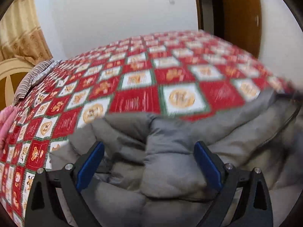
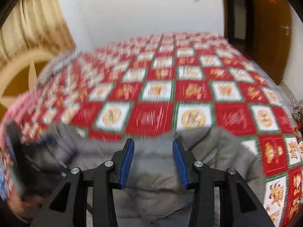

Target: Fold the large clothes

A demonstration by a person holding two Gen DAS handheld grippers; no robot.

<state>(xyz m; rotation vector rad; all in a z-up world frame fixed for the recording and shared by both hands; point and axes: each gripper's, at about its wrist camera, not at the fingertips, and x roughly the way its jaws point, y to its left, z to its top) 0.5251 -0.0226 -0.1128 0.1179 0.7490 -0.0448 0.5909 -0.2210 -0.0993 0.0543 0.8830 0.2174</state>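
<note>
A grey padded jacket (image 1: 170, 170) lies bunched at the near edge of a bed covered by a red-and-white checked spread (image 1: 136, 79). My left gripper (image 1: 149, 144) is wide open just above it, and a puffy sleeve-like fold runs between its blue pads (image 1: 90, 166) without being pressed. In the right wrist view the jacket (image 2: 157, 179) lies below my right gripper (image 2: 153, 141). Its jaws stand partly apart, with nothing pinched between the blue pads (image 2: 127, 162). At the left edge of that view there is a dark blurred shape (image 2: 15, 160), too smeared to identify.
A striped pillow (image 1: 34, 77) and a pink cloth (image 1: 7, 124) lie at the bed's left end by a curved headboard (image 1: 11, 79). Beige curtains (image 2: 32, 22) hang behind it. A brown wooden door (image 2: 272, 37) stands at the far right, beyond a white wall.
</note>
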